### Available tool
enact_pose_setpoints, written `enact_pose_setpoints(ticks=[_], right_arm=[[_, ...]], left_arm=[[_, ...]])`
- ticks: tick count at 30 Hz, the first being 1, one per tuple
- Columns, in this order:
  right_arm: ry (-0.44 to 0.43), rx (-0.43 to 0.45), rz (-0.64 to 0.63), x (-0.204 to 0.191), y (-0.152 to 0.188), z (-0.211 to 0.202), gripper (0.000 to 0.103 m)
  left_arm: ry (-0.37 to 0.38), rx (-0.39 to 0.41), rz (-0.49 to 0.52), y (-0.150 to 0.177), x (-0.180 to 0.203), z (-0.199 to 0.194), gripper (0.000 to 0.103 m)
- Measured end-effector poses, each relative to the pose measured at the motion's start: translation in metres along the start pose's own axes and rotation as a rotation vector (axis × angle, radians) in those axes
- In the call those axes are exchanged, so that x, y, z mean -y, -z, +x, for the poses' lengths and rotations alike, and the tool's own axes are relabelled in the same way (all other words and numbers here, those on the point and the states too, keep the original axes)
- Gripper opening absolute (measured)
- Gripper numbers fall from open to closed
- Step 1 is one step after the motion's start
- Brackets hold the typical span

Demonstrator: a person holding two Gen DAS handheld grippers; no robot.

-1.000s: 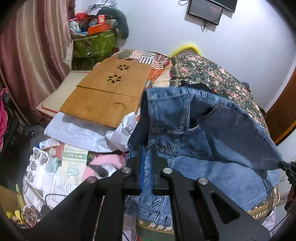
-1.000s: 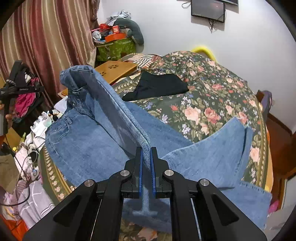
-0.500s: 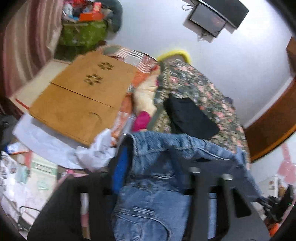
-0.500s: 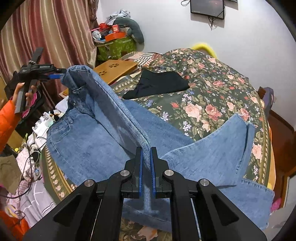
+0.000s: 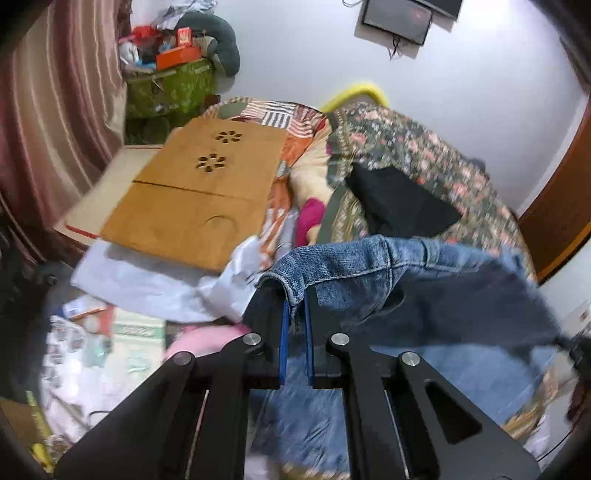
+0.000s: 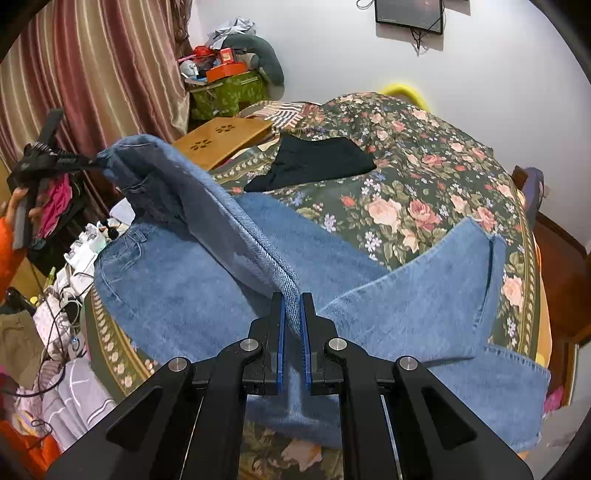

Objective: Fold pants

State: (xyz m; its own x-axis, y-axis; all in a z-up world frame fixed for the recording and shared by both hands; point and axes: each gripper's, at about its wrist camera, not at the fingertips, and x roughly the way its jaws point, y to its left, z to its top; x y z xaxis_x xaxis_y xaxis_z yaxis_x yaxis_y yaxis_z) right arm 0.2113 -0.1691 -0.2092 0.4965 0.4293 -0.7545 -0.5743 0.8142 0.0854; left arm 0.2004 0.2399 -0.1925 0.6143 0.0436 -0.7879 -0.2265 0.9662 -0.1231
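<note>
Left wrist view: the left gripper has its jaws closed on the waistband corner of the jeans, lifted at frame centre above the bed.

Right wrist view: the right gripper clamps a denim edge at lower centre; the rest of the jeans lies across the bed's floral cover. If either pinch is shallow, the heavy denim could slip out and the fold land crooked.

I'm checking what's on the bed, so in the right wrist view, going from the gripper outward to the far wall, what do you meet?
right gripper → jeans → flowered bedspread → black garment → wooden lap desk → green box → wall screen
</note>
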Motion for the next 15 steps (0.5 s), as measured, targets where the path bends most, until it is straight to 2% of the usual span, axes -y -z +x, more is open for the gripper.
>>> enact_pose_setpoints(ticks=[3,6,11,15], right_arm=[[0.008,-0.004,0.003,-0.004,0.009,0.0,0.006],[0.01,-0.017,0.008,-0.007,0.019,0.001,0.006],[0.013,-0.05,0.022,-0.012,0.037,0.008,0.006],[0.003,-0.075,0.063,-0.011,0.048,0.016,0.006]], left_arm=[[-0.065,-0.023,0.033,0.032,0.0,-0.007,0.007],[-0.093,-0.042,0.043,0.061,-0.002,-0.007,0.007],[-0.095,-0.119,-0.001,0.107,-0.01,0.013,0.007],[-0.064,-0.172,-0.082,0.135,-0.019,0.031,0.007]])
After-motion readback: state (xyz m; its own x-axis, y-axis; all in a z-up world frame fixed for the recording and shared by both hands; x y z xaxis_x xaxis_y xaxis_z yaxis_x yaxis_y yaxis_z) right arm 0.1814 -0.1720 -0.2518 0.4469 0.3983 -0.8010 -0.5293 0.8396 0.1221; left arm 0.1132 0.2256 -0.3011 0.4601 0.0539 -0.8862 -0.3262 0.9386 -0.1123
